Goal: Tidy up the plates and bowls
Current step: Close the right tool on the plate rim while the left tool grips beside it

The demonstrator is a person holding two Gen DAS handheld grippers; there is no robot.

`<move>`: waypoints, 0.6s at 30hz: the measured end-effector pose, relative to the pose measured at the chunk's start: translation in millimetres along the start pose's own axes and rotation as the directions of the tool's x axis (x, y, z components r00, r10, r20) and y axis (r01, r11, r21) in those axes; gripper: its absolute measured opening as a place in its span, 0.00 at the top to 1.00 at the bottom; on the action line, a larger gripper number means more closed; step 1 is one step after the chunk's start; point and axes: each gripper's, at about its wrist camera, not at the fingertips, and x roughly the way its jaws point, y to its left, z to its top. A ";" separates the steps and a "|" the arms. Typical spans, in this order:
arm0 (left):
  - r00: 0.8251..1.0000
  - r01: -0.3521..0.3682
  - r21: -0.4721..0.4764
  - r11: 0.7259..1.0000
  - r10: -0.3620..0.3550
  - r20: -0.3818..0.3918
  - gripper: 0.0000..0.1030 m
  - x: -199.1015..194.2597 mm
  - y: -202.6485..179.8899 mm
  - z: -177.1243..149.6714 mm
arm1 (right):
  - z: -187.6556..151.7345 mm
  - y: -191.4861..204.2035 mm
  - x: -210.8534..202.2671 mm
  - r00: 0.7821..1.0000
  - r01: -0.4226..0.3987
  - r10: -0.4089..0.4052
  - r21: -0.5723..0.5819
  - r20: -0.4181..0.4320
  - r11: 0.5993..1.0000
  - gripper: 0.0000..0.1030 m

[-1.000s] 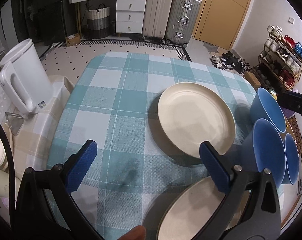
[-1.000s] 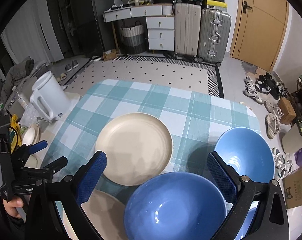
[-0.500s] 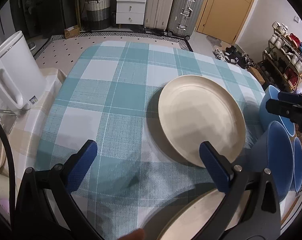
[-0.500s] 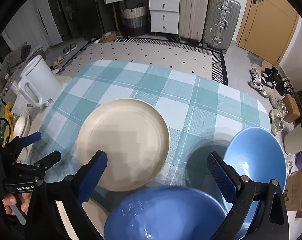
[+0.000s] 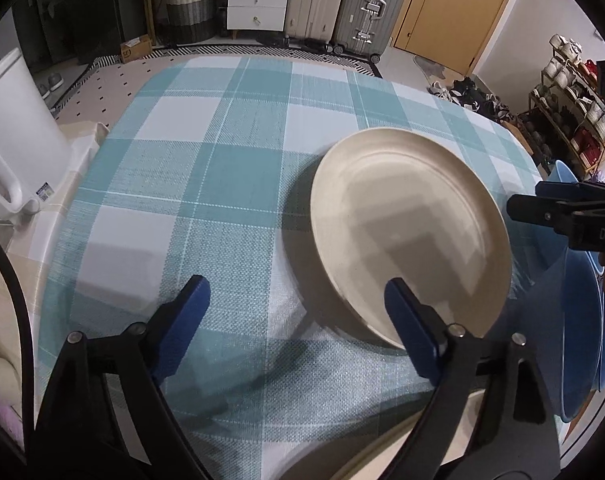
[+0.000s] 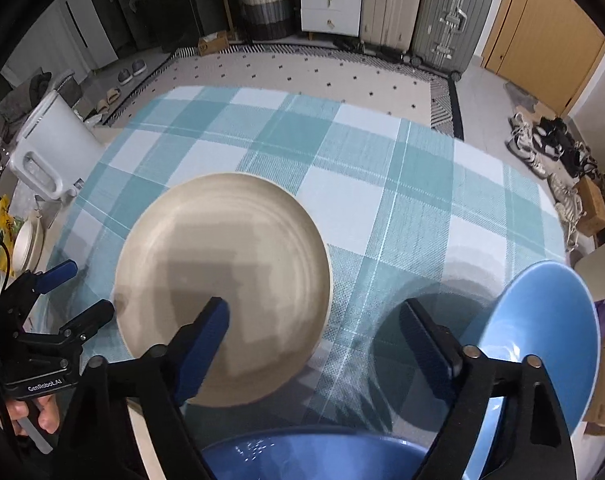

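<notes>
A cream plate (image 5: 410, 224) lies on the teal checked tablecloth (image 5: 222, 184); it also shows in the right wrist view (image 6: 222, 284). A second cream plate (image 5: 382, 460) is at the near edge under my left gripper. Blue bowls (image 5: 582, 336) stand at the right; in the right wrist view one bowl (image 6: 542, 344) is to the right and another (image 6: 314, 456) lies just below my gripper. My left gripper (image 5: 298, 320) is open and empty above the cloth, left of the plate. My right gripper (image 6: 318, 336) is open and empty above the plate's right edge.
A white kettle (image 5: 10, 148) stands on a side surface left of the table. More cream dishes (image 6: 26, 244) sit by it. Suitcases (image 6: 450, 16), drawers and a basket stand on the floor behind; a shoe rack (image 5: 574, 104) is to the right.
Both grippers have moved forward and lower over the table. The near blue bowl has slid toward the bottom of the right wrist view. Both grippers stay open.
</notes>
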 end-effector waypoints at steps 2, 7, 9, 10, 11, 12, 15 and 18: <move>1.000 0.007 -0.001 1.000 -0.007 -0.011 0.21 6.2 -0.2 0.7 | 1.9 -2.4 8.2 1.000 -0.009 0.009 0.004 -0.016 1.000 0.19; 0.999 0.013 -0.004 1.000 -0.013 -0.032 0.32 17.0 -1.0 1.0 | 3.4 -0.7 22.0 0.999 -0.009 0.008 -0.016 -0.047 1.000 0.27; 0.999 0.020 -0.004 1.000 -0.020 -0.039 0.37 20.4 -2.1 0.1 | 2.6 1.4 26.3 0.998 -0.012 0.010 -0.026 -0.057 1.000 0.34; 0.999 0.023 -0.002 1.000 -0.023 -0.043 0.41 22.1 -2.9 -0.2 | 2.7 2.9 28.4 0.998 -0.009 0.008 -0.032 -0.059 0.999 0.34; 0.999 0.023 0.004 1.000 -0.022 -0.047 0.44 24.4 -4.2 -0.4 | 2.7 4.3 30.6 0.998 -0.003 0.001 -0.041 -0.063 0.999 0.37; 0.999 0.023 0.006 1.000 -0.023 -0.048 0.46 24.5 -5.1 -1.1 | 2.7 5.4 32.8 0.998 0.003 -0.006 -0.047 -0.066 0.999 0.40; 0.998 0.035 0.011 0.999 -0.034 -0.050 0.51 27.1 -7.3 -1.7 | 3.7 5.7 40.3 0.997 0.011 -0.015 -0.051 -0.082 0.999 0.48; 0.997 0.052 0.017 0.999 -0.051 -0.050 0.59 28.2 -9.4 -1.6 | 3.9 5.5 44.9 0.996 0.024 -0.029 -0.055 -0.088 0.998 0.53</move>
